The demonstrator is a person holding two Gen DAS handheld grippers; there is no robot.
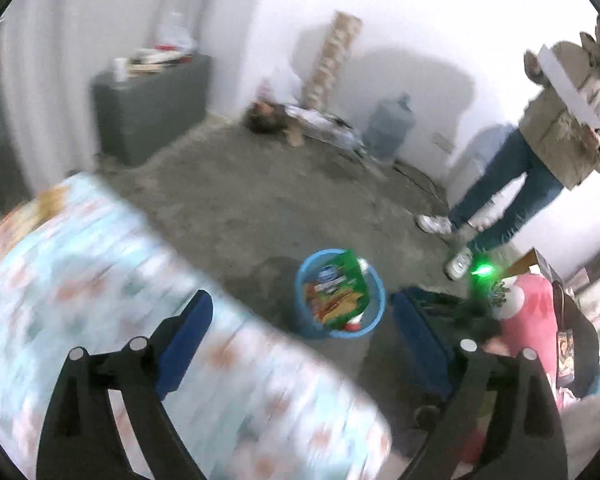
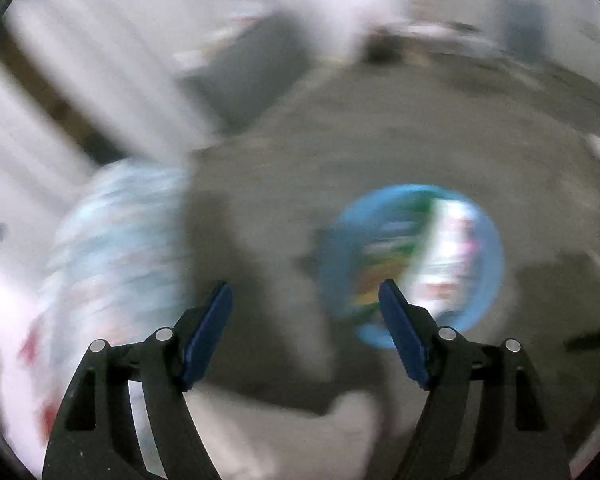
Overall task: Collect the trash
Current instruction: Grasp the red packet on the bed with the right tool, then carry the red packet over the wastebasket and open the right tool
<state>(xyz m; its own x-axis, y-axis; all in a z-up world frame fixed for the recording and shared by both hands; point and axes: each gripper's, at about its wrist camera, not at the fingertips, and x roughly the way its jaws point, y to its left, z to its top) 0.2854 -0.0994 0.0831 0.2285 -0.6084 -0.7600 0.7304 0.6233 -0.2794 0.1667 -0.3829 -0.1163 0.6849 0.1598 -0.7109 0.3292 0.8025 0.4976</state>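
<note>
A blue bin (image 1: 376, 312) stands on the concrete floor and holds a green snack bag (image 1: 336, 288) and other wrappers. My left gripper (image 1: 302, 312) is open and empty, above the edge of a patterned tablecloth, with the bin between its fingertips. In the blurred right wrist view the same blue bin (image 2: 488, 236) lies just beyond the right fingertip. It holds the green bag (image 2: 396, 248) and a white and pink wrapper (image 2: 452, 240). My right gripper (image 2: 306, 300) is open and empty above the floor.
A table with a light blue patterned cloth (image 1: 112, 280) fills the lower left; it shows blurred in the right wrist view (image 2: 116, 240). A person in jeans (image 1: 512, 184) stands at the right. A grey cabinet (image 1: 152, 104), a water jug (image 1: 392, 124) and clutter line the far wall.
</note>
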